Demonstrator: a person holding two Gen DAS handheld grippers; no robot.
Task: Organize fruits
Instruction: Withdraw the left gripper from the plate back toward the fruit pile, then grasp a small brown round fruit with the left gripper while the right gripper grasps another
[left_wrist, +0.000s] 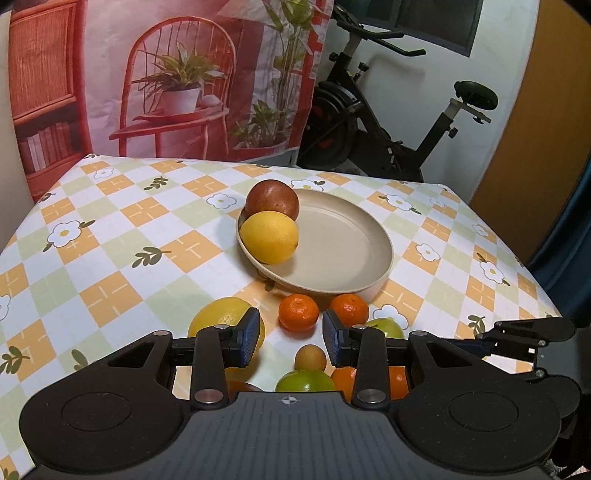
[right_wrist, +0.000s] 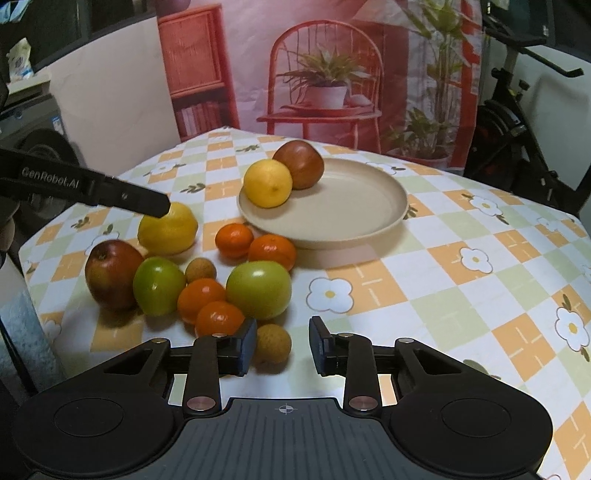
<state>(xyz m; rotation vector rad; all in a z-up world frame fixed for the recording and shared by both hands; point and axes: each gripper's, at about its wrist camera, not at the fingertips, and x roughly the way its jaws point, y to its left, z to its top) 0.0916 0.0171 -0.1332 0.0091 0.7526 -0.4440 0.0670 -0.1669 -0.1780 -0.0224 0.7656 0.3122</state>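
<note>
The right gripper (right_wrist: 282, 341) tilts down, jaws apart and gripping nothing, a small brown fruit (right_wrist: 272, 344) beside its left finger. The left gripper (left_wrist: 290, 341), also unclenched and empty, hangs over the fruit pile. At upper centre the plate (right_wrist: 354, 218) carries a lemon (right_wrist: 267, 183) and an apple (right_wrist: 299, 164).

matt beige plate (right_wrist: 369, 218), glossy patterned tablecloth (right_wrist: 461, 295)

A beige plate (right_wrist: 369, 221) holds a yellow lemon (right_wrist: 267, 183) touching a reddish-brown apple (right_wrist: 299, 165) at its far left. Near-left of it cluster mandarins (right_wrist: 233, 240), two green apples (right_wrist: 258, 290), a red apple (right_wrist: 110, 273), another lemon (right_wrist: 168, 230) and small brown longans (right_wrist: 273, 344).
</note>
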